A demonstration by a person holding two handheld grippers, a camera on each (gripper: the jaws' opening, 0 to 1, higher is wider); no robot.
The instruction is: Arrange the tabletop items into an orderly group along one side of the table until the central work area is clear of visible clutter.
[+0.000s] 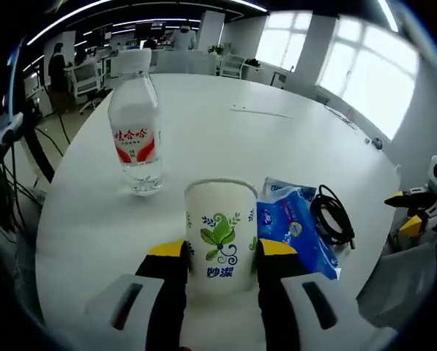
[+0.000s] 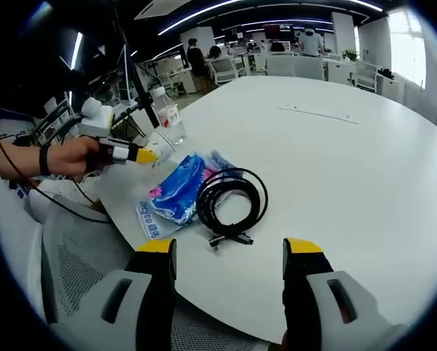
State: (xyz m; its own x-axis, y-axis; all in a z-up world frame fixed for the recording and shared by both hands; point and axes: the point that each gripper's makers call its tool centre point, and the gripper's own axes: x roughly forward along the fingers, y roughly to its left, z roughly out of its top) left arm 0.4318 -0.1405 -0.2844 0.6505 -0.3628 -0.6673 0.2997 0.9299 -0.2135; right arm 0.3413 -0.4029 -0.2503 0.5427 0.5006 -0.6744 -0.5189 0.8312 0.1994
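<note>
Left gripper (image 1: 222, 252) is sitting around the paper cup (image 1: 220, 236), jaws closed in on both sides of it and seemingly gripping, cup standing upright on the white counter (image 1: 277, 146) near its edge. Just beside the cup, the blue tissue pack (image 1: 295, 227) is lying flat, and the coiled black cable (image 1: 334, 214) is resting against the pack's far side. Further back, the water bottle (image 1: 135, 131) is standing upright, apart from the cup.

Right gripper (image 2: 229, 256) is hovering with jaws wide apart, holding nothing, pointing at the cable (image 2: 229, 199) and tissue pack (image 2: 176, 191) near the counter edge (image 2: 335, 307). Beyond them, a hand (image 2: 72, 156) is holding the other gripper over by the bottle (image 2: 168, 115).

Judging progress: items are already sitting close together on one side, centre of counter mostly bare except a thin strip (image 1: 260, 112), too small to identify. Probably left: tightening the group.

Cup base is hidden behind the jaws; actual contact is hard to confirm.
</note>
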